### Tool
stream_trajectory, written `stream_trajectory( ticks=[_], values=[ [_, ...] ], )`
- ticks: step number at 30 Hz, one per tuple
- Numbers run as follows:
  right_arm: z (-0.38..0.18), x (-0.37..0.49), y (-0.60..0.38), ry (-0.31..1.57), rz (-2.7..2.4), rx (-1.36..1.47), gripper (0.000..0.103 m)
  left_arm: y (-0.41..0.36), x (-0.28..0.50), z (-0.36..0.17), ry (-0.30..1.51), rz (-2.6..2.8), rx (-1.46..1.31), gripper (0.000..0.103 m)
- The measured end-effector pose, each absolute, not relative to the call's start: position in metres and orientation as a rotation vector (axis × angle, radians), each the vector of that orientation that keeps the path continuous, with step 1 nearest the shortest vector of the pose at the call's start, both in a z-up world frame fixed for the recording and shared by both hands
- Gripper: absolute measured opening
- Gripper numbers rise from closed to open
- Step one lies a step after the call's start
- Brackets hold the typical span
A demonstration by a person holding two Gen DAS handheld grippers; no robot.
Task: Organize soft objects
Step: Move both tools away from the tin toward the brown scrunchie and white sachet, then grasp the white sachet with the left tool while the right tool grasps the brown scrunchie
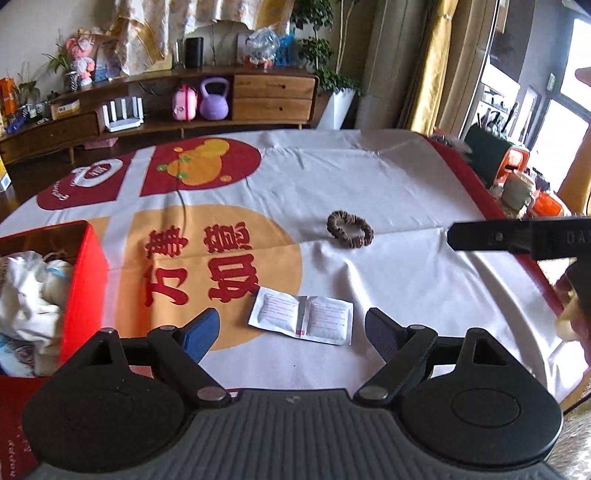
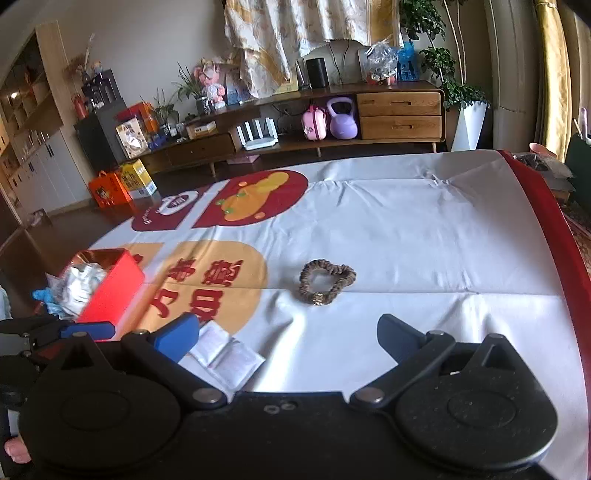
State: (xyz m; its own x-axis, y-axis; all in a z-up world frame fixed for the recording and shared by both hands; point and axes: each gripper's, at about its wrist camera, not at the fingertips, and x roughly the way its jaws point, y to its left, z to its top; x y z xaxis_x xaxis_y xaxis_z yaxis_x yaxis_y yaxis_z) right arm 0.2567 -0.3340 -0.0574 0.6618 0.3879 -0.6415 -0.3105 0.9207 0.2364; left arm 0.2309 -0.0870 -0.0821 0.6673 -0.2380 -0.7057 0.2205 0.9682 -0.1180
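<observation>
Both your grippers, L (image 1: 291, 332) & R (image 2: 288, 338), are spread wide & empty; the packet (image 1: 301, 320) lies flat on the cloth just ahead of L, long axis crosswise, scrunchie (image 2: 327, 281) farther off, so L's nearer.

Setting: a home living room. Evidence: a long wooden TV cabinet (image 2: 332, 122) with 2 drawers (image 2: 400, 116) stands along the far wall. Its open shelf holds a purple kettlebell (image 2: 343, 118), a pink case (image 2: 314, 123) and a white router (image 2: 258, 136). On top stand a black speaker (image 2: 317, 72), houseplants (image 2: 166, 107) and plush toys (image 2: 210, 79). A patterned cloth (image 2: 295, 33) hangs on the wall, yellow curtains (image 1: 439, 66) frame a window, and a printed tablecloth (image 2: 406, 240) covers the table
</observation>
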Motion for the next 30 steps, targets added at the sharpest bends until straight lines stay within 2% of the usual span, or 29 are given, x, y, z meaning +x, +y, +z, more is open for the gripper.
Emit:
stream_trajectory(
  ticks=[17, 24, 30],
  values=[
    [-0.098, 0.330, -0.330, 0.832, 0.353, 0.067, 0.096, -0.101, 0.289, -0.147, 0.919, -0.284, 0.043, 0.086],
    [-0.115, 0.359, -0.328, 0.850, 0.300, 0.066, 0.082, -0.107, 0.294, -0.155, 0.897, -0.331, 0.063, 0.086],
    [-0.130, 0.376, -0.322, 0.866, 0.266, 0.068, 0.076, -0.114, 0.293, -0.159, 0.857, -0.362, 0.120, 0.086]
  ],
)
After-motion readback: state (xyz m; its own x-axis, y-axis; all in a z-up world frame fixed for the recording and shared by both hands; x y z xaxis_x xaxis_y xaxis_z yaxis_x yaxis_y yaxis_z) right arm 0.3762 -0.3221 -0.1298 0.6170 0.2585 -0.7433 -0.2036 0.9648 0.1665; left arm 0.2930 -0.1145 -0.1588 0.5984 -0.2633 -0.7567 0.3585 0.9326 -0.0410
